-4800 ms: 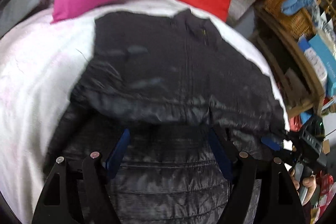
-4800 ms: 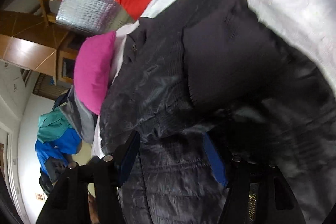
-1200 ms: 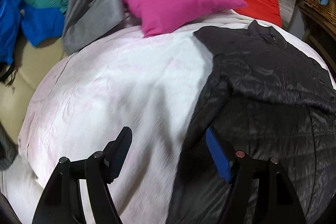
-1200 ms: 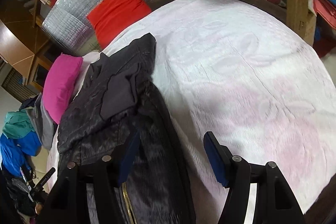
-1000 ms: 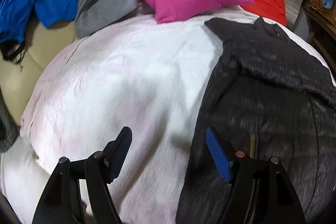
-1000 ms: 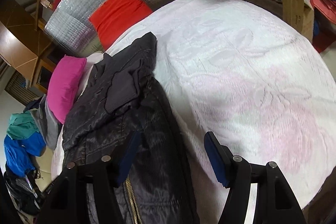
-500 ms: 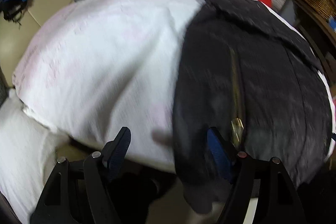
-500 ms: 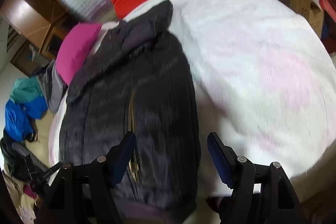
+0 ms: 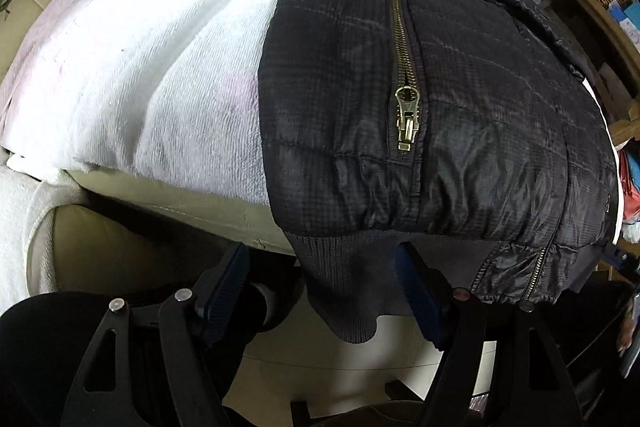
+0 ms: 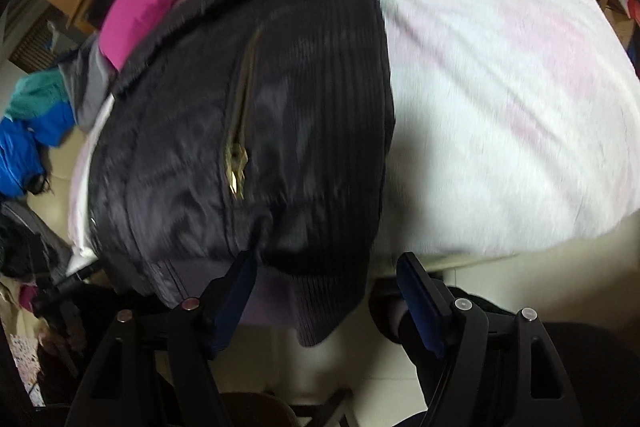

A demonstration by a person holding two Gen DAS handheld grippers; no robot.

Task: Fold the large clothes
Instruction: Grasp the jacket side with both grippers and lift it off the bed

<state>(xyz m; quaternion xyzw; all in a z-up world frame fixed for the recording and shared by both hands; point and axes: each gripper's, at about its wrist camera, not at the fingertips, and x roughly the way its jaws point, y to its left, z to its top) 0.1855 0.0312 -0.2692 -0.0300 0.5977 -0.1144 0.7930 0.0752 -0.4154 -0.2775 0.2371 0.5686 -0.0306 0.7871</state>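
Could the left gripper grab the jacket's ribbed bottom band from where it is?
Probably yes: the left gripper is open, and the ribbed band of the black jacket hangs between its fingers with nothing in front.

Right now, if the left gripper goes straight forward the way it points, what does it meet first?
Most likely the ribbed hem of the black jacket, which hangs between the open jaws of the left gripper. Depth is hard to judge in this view.

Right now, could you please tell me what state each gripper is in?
Left gripper: open, holding nothing; the black jacket's ribbed hem hangs between its fingers.
Right gripper: open, holding nothing, at the hem's other corner.
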